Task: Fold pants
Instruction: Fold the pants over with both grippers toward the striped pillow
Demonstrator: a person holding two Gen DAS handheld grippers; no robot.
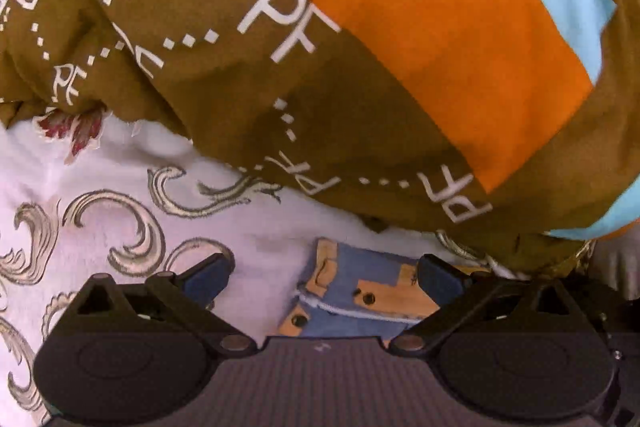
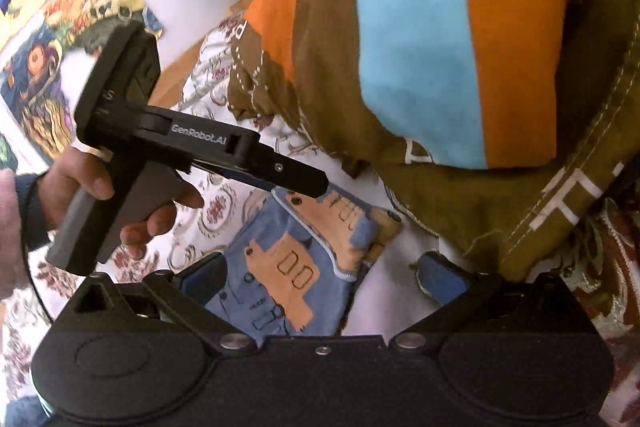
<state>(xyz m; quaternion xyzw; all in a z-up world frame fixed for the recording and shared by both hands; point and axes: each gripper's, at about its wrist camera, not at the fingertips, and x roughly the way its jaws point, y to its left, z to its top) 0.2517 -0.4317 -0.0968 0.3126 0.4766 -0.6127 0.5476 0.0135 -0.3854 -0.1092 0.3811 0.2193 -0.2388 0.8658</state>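
Both your grippers (image 1: 324, 277) (image 2: 320, 279) gape empty over the small blue pants (image 2: 296, 267) — reaching in — next, pinch an edge.

Free room: bare bedsheet (image 1: 120, 163) in front of the brown cloth's (image 1: 224, 75) near edge, open to a gripper from the left. Small blue pants (image 2: 288, 267) lie flat below both grippers, uncovered on top. Obstacles: the bunched brown cloth, just beside the pants' far edge; left gripper (image 2: 308, 187) over their far corner, held in a hand (image 2: 120, 199).
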